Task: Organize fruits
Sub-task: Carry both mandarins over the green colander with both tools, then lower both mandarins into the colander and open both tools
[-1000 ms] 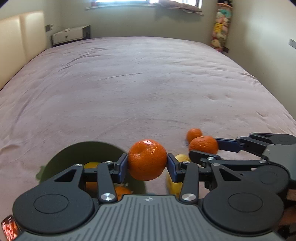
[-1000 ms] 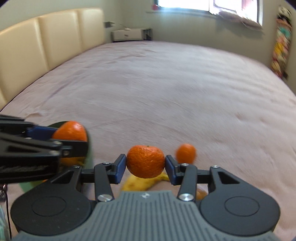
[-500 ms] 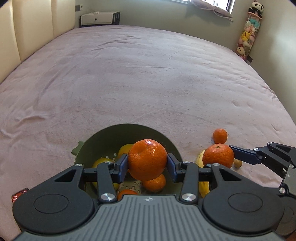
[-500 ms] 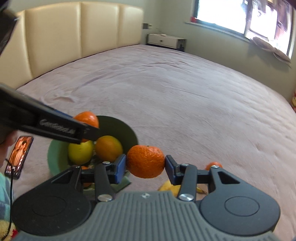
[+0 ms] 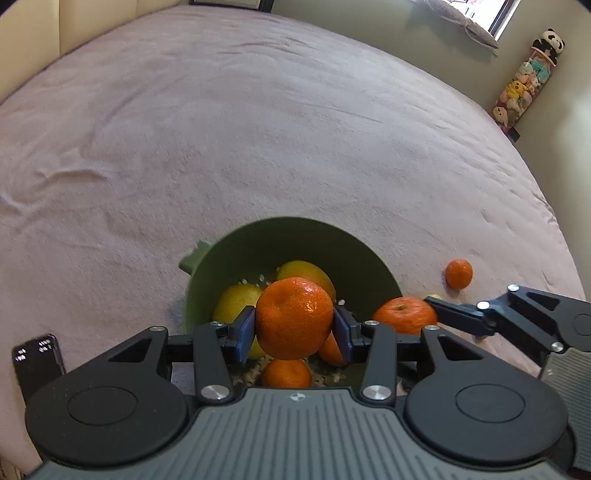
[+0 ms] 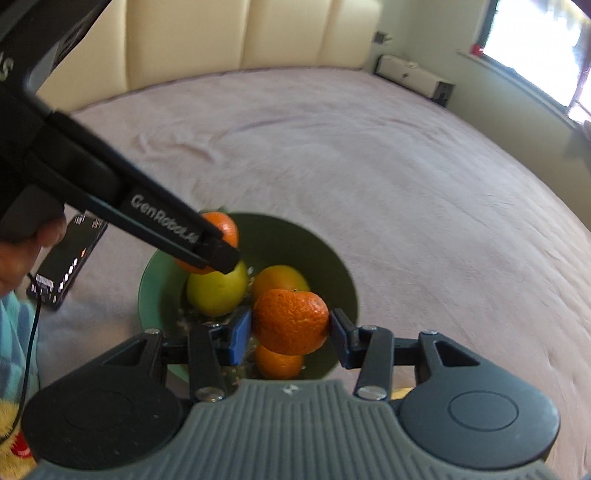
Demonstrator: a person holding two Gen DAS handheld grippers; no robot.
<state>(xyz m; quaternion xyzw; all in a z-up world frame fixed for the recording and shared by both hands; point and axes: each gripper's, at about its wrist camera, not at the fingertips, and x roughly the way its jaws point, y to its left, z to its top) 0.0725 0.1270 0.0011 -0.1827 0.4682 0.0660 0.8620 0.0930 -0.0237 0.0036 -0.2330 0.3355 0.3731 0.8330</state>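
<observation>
Two held tangerines (image 5: 293,317) (image 6: 290,321); one loose tangerine (image 5: 458,273); one bowl (image 5: 284,236).

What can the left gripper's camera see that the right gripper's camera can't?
Only the left wrist view shows a loose mandarin lying on the bed outside the bowl, and a stack of plush toys by the wall.

Only the right wrist view shows the padded headboard, a window and part of a person's hand.

Both show the green bowl with fruit inside, the phone, and each gripper, left and right, clamped on a mandarin over the bowl.
</observation>
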